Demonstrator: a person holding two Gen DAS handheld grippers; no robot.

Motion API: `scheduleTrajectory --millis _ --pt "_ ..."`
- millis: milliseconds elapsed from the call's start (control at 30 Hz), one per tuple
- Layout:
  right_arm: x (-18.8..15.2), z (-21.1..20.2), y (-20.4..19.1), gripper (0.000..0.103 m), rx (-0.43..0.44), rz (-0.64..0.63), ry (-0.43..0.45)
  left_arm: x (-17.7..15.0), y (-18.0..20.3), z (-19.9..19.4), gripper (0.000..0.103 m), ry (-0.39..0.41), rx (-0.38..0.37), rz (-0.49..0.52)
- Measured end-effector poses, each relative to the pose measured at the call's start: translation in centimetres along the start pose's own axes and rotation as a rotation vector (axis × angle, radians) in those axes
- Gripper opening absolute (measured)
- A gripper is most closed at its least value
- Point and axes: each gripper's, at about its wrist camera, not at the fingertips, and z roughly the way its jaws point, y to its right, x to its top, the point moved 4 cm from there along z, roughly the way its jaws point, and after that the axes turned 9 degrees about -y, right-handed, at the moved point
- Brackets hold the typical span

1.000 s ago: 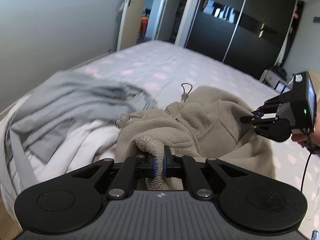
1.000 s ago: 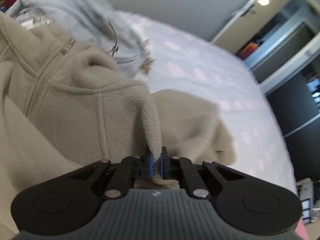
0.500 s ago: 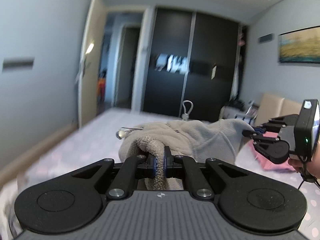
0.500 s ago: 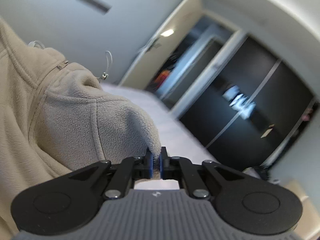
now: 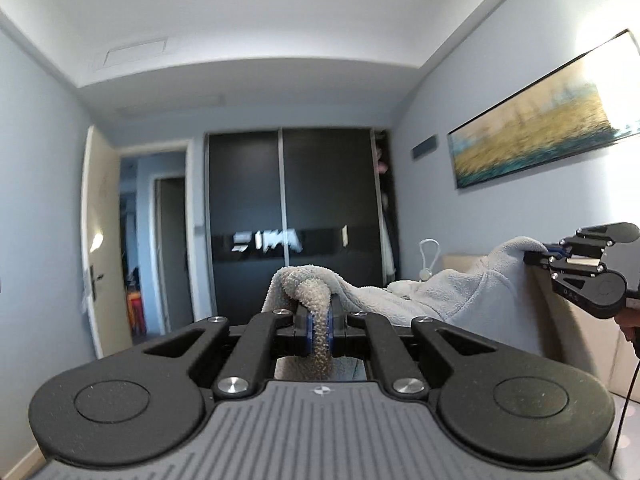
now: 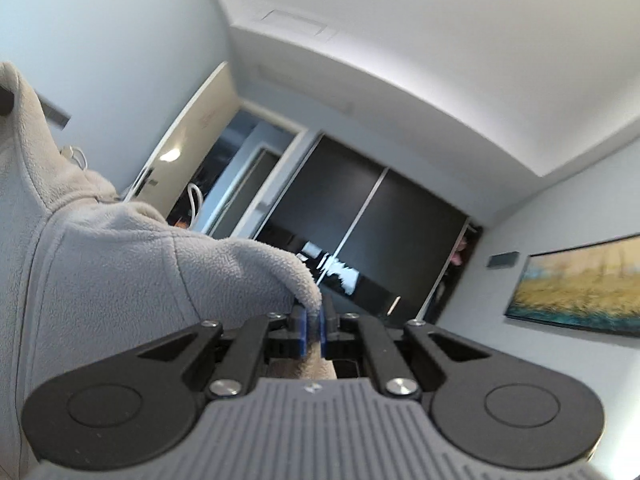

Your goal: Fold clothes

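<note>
In the left wrist view, the left gripper (image 5: 319,330) pinches a rolled edge of a beige fleece jacket (image 5: 460,294) between its blue-padded fingers (image 5: 306,330), its jaws closed tight on the cloth. The jacket is held up in the air and stretches across to the right edge of the picture, where the right gripper (image 5: 538,254) clamps another corner of it, a little higher; part of a hand (image 5: 630,322) and a thin cable show behind that gripper. A white cord loop (image 5: 429,256) stands up from the fleece near its middle. Behind the garment are a black sliding wardrobe (image 5: 292,216), an open white door (image 5: 98,240) on the left, a long framed painting (image 5: 536,128) in yellow and teal on the right wall, and a pale beige headboard (image 5: 576,320) below it. In the right wrist view, tilted against the room, the right gripper (image 6: 314,330) is likewise closed on a fold of the fleece jacket (image 6: 120,272), which hangs between the blue pads and fills the left side of the picture, its seam running down the cloth. The white cord loop (image 6: 194,202) rises from it near the collar. The dark wardrobe (image 6: 360,240), the painting (image 6: 580,284) and the door (image 6: 188,128) lie beyond, under a white ceiling (image 6: 440,40). The left gripper does not show clearly in this view.
</note>
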Motion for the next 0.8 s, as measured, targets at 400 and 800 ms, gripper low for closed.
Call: scheduleTrajectory --millis 400,800 --pt "-14.0 1.3 -2.3 0.007 0.097 -0.005 -0.191 -13.1 1.6 10.6 0.005 -0.282 -0.082 -0.042" --pt "-31.8 3.8 -10.9 0.007 0.313 0.059 -0.512 -31.1 -0.2 15.1 0.005 -0.655 -0.203 -0.123"
